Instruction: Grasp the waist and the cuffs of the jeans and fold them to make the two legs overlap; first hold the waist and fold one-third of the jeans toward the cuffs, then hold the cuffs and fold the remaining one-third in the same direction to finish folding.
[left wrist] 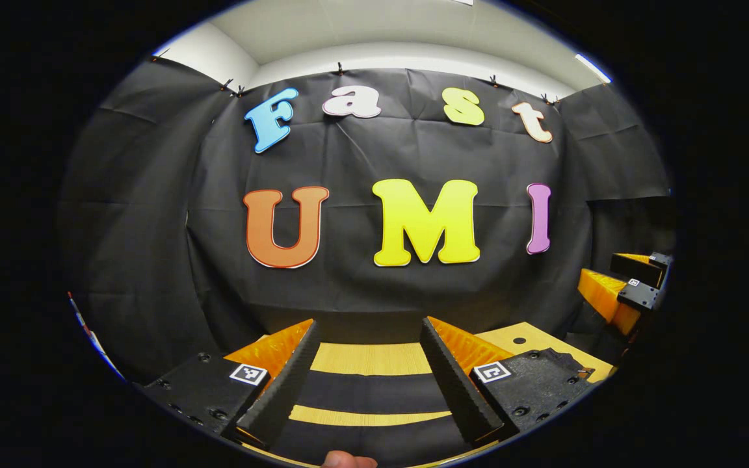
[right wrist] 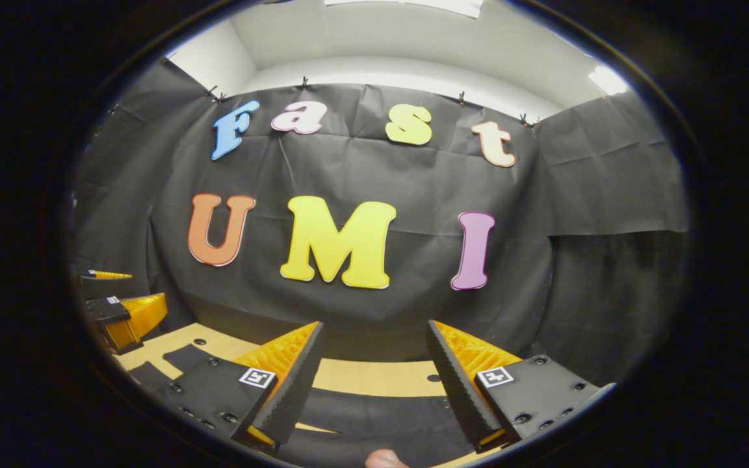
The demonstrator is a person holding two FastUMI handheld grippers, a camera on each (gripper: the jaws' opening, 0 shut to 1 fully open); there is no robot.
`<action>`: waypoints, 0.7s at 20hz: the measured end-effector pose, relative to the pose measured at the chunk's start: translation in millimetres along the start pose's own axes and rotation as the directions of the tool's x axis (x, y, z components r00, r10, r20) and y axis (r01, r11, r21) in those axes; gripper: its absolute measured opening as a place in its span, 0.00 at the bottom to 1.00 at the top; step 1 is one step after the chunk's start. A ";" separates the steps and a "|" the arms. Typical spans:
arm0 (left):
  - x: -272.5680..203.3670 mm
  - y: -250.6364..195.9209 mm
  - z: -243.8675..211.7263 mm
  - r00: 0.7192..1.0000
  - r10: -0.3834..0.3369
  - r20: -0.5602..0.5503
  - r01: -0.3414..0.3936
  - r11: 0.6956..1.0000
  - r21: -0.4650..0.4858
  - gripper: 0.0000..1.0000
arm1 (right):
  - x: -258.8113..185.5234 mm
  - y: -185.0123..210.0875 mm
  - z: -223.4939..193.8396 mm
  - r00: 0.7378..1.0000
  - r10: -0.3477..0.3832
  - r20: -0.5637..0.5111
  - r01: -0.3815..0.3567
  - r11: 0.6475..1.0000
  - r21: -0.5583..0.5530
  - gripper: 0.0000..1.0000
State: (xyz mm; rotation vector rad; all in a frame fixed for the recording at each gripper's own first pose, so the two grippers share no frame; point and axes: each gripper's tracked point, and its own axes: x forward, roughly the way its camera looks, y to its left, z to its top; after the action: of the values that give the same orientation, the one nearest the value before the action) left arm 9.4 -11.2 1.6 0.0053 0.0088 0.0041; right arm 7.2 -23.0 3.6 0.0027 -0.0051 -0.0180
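A recording booth set up for handling trials, not a lived-in room.

Black cloth (right wrist: 381,188), creased and clipped along its top edge, is hung as a wall on three sides under a plain white wall (left wrist: 413,55) and ceiling with strip lights (right wrist: 605,79). A pale wood-grain table (left wrist: 374,357) with round holes stands against the cloth, and square printed markers (right wrist: 257,377) sit on the handheld tools.

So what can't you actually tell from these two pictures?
- Jeans: left gripper view, dark cloth on the table; waist and cuffs hidden by the left gripper.
- Same in right gripper view: cloth runs under the right gripper.
- Fingertip: cut off at the bottom.
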 end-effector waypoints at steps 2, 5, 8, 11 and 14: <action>0.9 1.3 0.8 1.000 0.004 0.000 -0.004 1.000 0.001 0.99 | 2.4 -2.4 -0.3 1.000 -0.001 -0.001 0.001 1.000 -0.001 0.94; 2.7 1.1 0.2 1.000 0.008 0.000 -0.008 1.000 0.006 0.99 | 6.7 -6.9 -0.8 1.000 -0.008 0.001 0.008 1.000 0.001 0.94; 6.1 2.9 -3.8 1.000 0.003 -0.004 -0.003 1.000 0.021 0.99 | 12.9 -10.7 -6.7 1.000 -0.008 -0.014 0.008 1.000 0.004 0.94; 13.4 20.3 -22.8 0.999 0.015 -0.044 -0.013 0.999 0.038 0.99 | 18.2 -23.6 -28.9 0.997 0.002 -0.073 0.000 1.000 0.022 0.98; 17.4 61.3 -65.7 0.983 0.086 -0.163 -0.087 0.996 -0.003 0.99 | 28.3 -59.6 -60.3 0.988 -0.019 -0.155 0.020 1.000 0.008 0.94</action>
State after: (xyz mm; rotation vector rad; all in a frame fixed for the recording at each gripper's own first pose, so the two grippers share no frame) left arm 26.0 50.6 -63.9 -0.0049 0.1719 0.0915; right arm 34.7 -82.9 -56.8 0.0137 0.1505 -0.0375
